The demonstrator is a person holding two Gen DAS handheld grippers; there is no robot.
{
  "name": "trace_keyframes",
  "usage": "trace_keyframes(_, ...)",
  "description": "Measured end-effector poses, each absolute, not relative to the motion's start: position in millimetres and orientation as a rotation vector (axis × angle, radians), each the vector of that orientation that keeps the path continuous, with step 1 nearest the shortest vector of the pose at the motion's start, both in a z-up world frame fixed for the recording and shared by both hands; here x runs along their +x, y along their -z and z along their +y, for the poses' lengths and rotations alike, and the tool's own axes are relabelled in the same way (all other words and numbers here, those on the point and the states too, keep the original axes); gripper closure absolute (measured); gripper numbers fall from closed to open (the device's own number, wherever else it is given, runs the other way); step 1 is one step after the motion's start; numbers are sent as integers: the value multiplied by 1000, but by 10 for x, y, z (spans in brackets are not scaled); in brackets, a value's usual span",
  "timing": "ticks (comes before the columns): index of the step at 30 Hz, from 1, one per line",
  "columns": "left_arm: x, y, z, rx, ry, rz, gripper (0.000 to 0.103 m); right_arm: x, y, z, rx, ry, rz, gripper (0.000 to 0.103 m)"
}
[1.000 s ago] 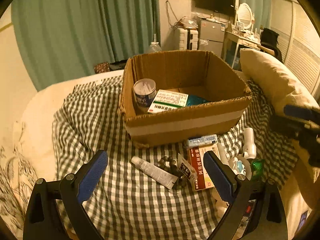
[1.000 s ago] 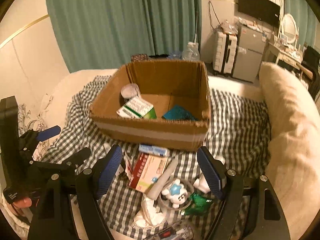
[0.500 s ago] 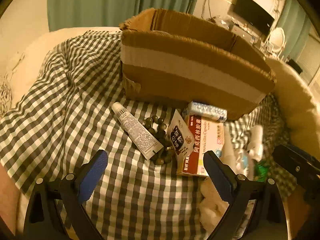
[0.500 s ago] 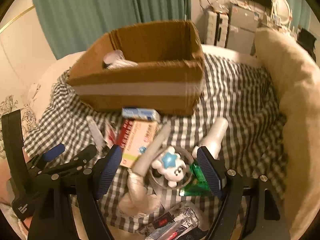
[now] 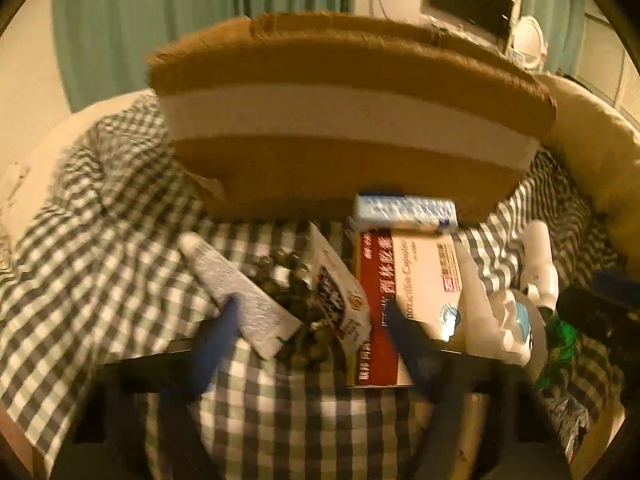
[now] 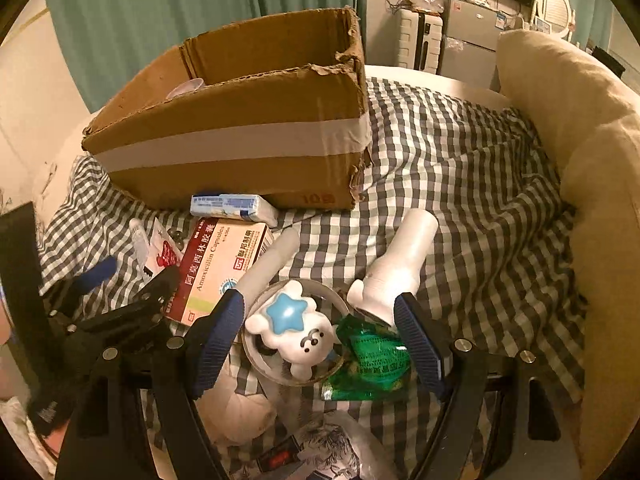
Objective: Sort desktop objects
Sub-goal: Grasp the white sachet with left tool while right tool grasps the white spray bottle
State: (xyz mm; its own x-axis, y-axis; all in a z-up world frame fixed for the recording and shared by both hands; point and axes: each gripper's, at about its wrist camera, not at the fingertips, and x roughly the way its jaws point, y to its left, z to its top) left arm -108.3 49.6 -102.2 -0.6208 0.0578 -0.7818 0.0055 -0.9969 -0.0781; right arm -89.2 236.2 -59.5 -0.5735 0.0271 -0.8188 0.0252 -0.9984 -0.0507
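A cardboard box (image 5: 344,148) (image 6: 240,136) stands on the checked cloth. In front of it lie a white tube (image 5: 240,300), dark beads (image 5: 288,280), a small sachet (image 5: 340,296), a red-and-white Amoxicillin box (image 5: 404,292) (image 6: 220,264) and a blue-white pack (image 5: 404,210) (image 6: 232,206). My left gripper (image 5: 312,312) is open, low over the tube, beads and sachet; the view is blurred. My right gripper (image 6: 320,308) is open around a white bear toy with a blue star (image 6: 292,326), beside a green packet (image 6: 372,356) and a white bottle (image 6: 400,264).
A beige cushion (image 6: 580,140) borders the right side. More wrappers and a white wad (image 6: 236,408) lie at the near edge under my right gripper. The left gripper's black frame (image 6: 100,320) shows at the left of the right wrist view.
Both grippers have dropped lower and closer to the items. The left one's fingers now reach around the tube, beads and sachet; the right one's now flank the bear toy.
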Motion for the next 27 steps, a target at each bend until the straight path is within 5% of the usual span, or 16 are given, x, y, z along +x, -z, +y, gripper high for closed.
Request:
trace_keyframes(1, -1110, 1058, 488, -1362, -2771, -127, 78, -897, 596, 2351, -1444, -2787, -101, 26)
trace_keyframes(2, -1111, 1057, 474, -1353, -2760, -138, 92, -899, 598, 2331, -1436, -2792, -118, 26)
trace_keyframes(5, -1081, 1027, 398, -1335, -2764, -137, 98, -896, 624, 2274, -1448, -2810, -145, 26)
trace_keyframes(15, -894, 829, 119, -1305, -2787, -185, 98, -840, 784, 2035, -1545, -2846, -150, 27)
trace_keyframes(24, -914, 890, -11, -1331, -2780, -259, 98, -935, 983, 1920, -1576, -2838, -146, 41)
trace_keyframes(27, -920, 910, -10, -1341, -2776, -268, 98, -952, 973, 1912, -1552, -2825, -228, 53)
